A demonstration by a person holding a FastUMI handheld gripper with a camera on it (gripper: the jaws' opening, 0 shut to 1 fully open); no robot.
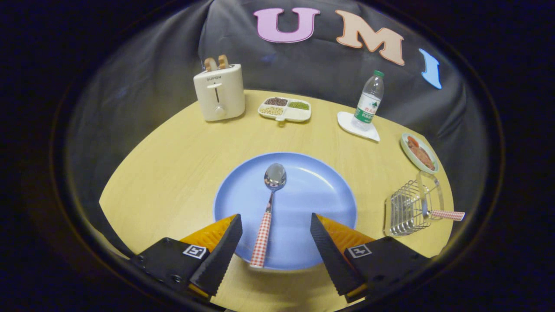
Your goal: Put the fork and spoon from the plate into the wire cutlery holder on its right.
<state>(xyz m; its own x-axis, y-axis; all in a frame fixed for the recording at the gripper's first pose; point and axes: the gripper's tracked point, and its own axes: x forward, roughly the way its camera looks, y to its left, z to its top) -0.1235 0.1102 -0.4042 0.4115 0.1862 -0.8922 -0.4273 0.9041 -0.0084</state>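
Blue plate (321,190) near the bench's (173,147) front edge holds a spoon (269,208) between the spread hand-held gripper (276,236); its thin handle could slip sideways.

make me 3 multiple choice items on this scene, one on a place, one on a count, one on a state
1. Where does the spoon lie?
A. in the holder
B. on the plate
C. beside the toaster

2. How many bread slices stand in the toaster?
A. none
B. two
C. four

3. How is the gripper?
A. open
B. shut on the spoon
C. shut on the bottle

Key: B, the spoon rests on the blue plate, its handle between the fingers; B, two slices poke from the top; A, both fingers stand apart from the handle.
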